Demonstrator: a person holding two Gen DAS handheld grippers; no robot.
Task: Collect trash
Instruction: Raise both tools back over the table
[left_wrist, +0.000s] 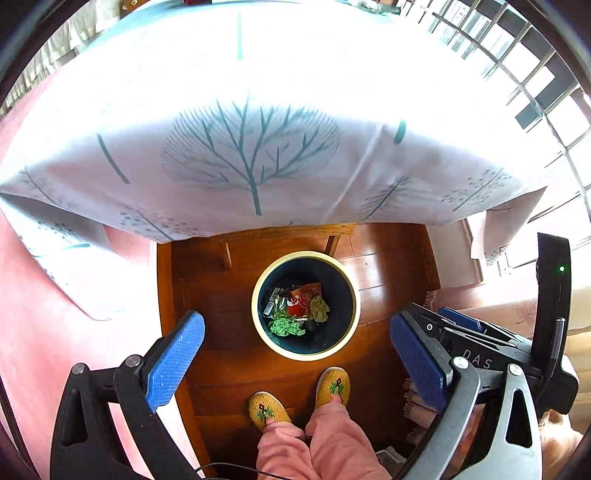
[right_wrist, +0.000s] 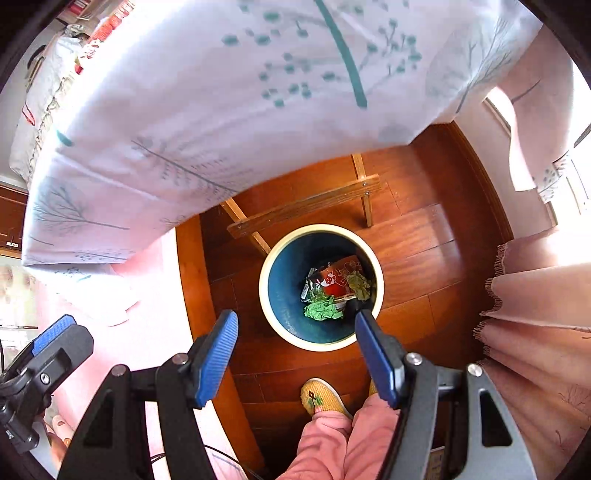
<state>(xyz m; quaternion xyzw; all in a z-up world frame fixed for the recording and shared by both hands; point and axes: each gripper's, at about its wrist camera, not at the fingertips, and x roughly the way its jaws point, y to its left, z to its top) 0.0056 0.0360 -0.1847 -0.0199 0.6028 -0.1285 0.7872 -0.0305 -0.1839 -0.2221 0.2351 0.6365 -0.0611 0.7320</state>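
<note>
A round bin with a cream rim (left_wrist: 258, 332) (right_wrist: 264, 295) and dark blue inside stands on the wooden floor below both grippers. In it lie a red snack wrapper (left_wrist: 304, 297) (right_wrist: 338, 278), crumpled green paper (left_wrist: 286, 326) (right_wrist: 321, 310) and an olive paper ball (left_wrist: 319, 308) (right_wrist: 358, 284). My left gripper (left_wrist: 295, 339) is open and empty, held high above the bin. My right gripper (right_wrist: 295, 332) is open and empty, also above the bin. The right gripper also shows at the right of the left wrist view (left_wrist: 461, 321), and the left gripper at the left of the right wrist view (right_wrist: 55, 332).
A table with a white tree-print cloth (left_wrist: 251, 155) (right_wrist: 221, 110) overhangs beyond the bin, with its wooden frame (right_wrist: 303, 206) below. The person's slippered feet (left_wrist: 332, 386) (right_wrist: 321, 398) stand just before the bin. A pink fringed cloth (right_wrist: 535, 295) lies to the right.
</note>
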